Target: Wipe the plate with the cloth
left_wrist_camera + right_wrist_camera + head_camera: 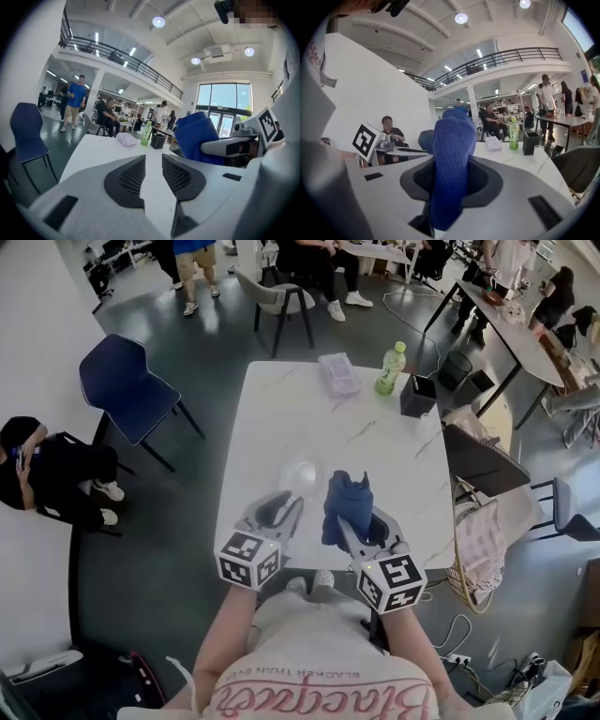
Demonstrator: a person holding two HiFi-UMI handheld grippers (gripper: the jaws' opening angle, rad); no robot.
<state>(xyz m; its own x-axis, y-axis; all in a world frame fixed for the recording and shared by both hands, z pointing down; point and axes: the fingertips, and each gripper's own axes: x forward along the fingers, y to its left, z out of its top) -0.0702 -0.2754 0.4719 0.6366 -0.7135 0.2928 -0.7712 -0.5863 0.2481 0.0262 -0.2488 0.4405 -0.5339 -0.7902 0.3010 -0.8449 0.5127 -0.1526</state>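
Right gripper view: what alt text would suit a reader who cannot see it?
A blue knitted cloth stands clamped upright in the jaws of the right gripper, filling the centre. Beyond lies a white marble-look table with a green plastic bottle and a black box.

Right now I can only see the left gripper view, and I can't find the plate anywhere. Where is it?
Observer: The head view shows the plate lying on the white table, just past the tips of the left gripper.
Operator: Okay! And is the blue cloth really being held? I only see a bit of it from the side.
Observer: Yes. The right gripper view shows the right gripper with its jaws shut on the cloth, which stands up between them.
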